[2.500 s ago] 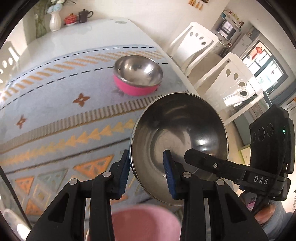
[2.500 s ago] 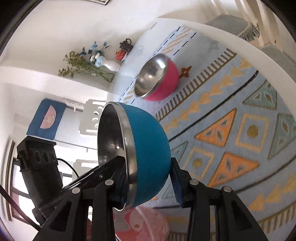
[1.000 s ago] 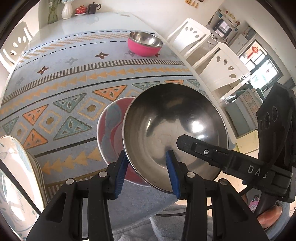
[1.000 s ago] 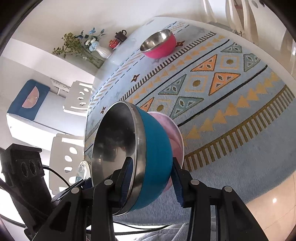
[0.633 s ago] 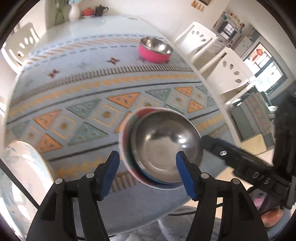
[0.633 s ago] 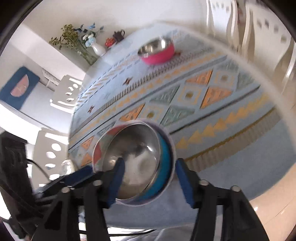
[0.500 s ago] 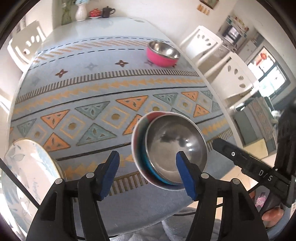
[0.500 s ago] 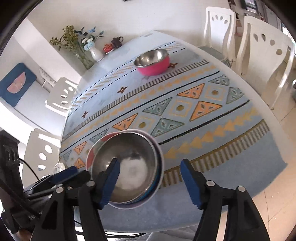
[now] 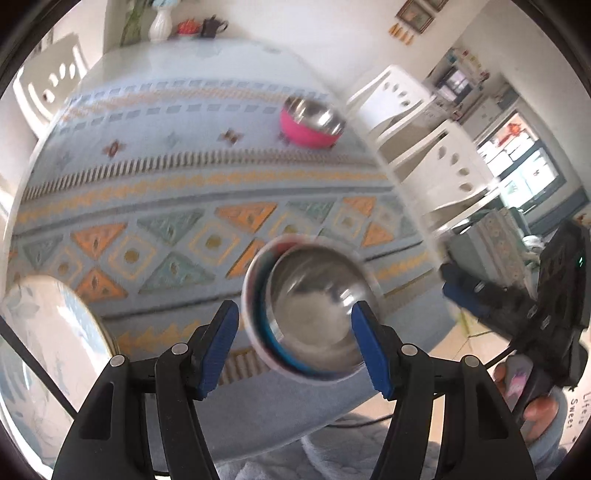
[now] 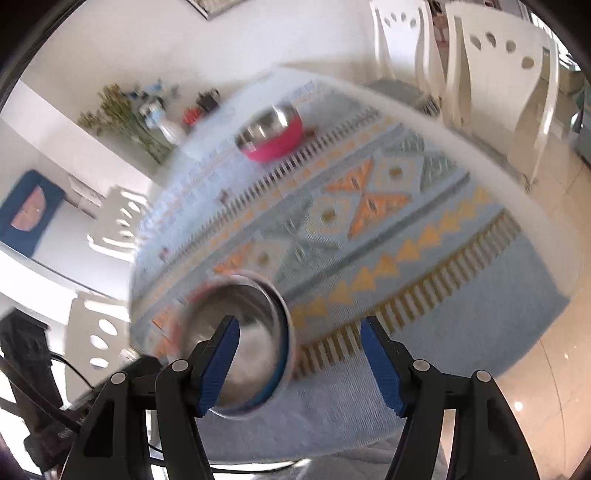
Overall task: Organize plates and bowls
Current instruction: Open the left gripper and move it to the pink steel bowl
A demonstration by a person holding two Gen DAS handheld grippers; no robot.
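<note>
A blue steel-lined bowl (image 9: 314, 310) sits nested in a pink plate-like dish (image 9: 255, 295) near the table's front edge; it also shows in the right wrist view (image 10: 240, 332). A pink steel-lined bowl (image 9: 310, 123) stands far back on the cloth, also in the right wrist view (image 10: 271, 134). My left gripper (image 9: 295, 343) is open and empty, just in front of the blue bowl. My right gripper (image 10: 299, 362) is open and empty, to the right of that bowl. A white floral plate (image 9: 48, 350) lies at the front left.
The table carries a blue patterned cloth (image 9: 184, 206). A vase (image 9: 160, 26) and a teapot (image 9: 212, 26) stand at the far end. White chairs (image 9: 417, 122) stand along the right side. The right gripper's body (image 9: 535, 306) shows at the left view's right edge.
Both grippers let go of the blue bowl, which now rests in the pink dish. Both have opened wide and drawn back from it. The views are blurred by motion.
</note>
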